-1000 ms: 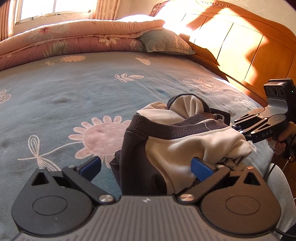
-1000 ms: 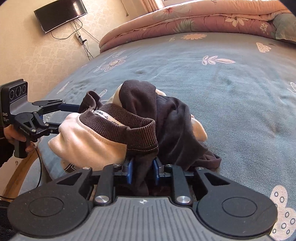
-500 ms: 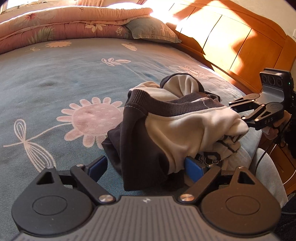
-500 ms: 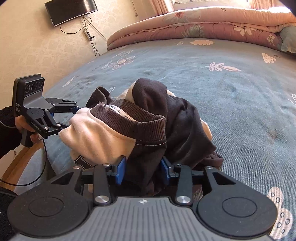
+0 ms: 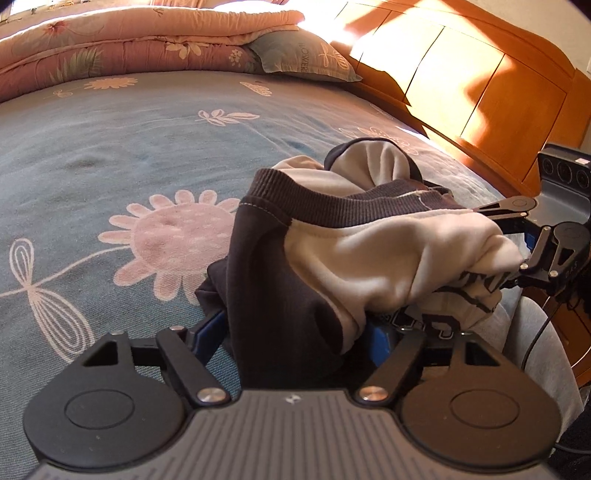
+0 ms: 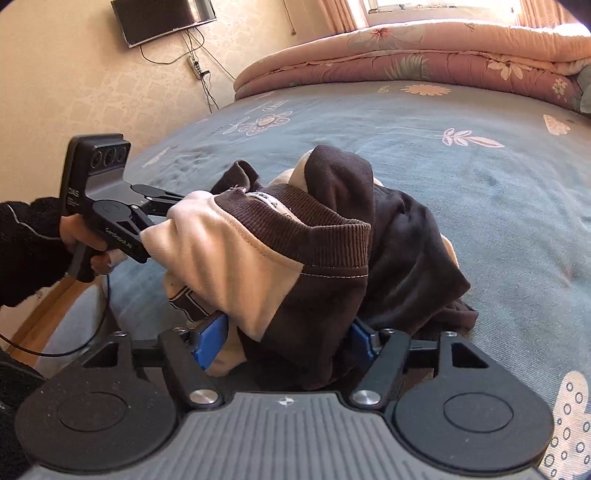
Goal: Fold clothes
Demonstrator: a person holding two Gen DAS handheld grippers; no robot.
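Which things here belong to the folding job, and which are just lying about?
Job:
- brown-and-cream sweatshirt, bunched on the bed
- left gripper, closing around it
- right gripper, opening around it

Lying about:
- folded pink quilt
- pillow
- wall TV

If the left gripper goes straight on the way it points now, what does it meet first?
Most likely the bunched sweatshirt: it already lies between the closing fingers of the left gripper, directly ahead.

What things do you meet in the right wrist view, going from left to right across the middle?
Person's hand → left gripper → brown and cream sweatshirt → blue flowered bedsheet.
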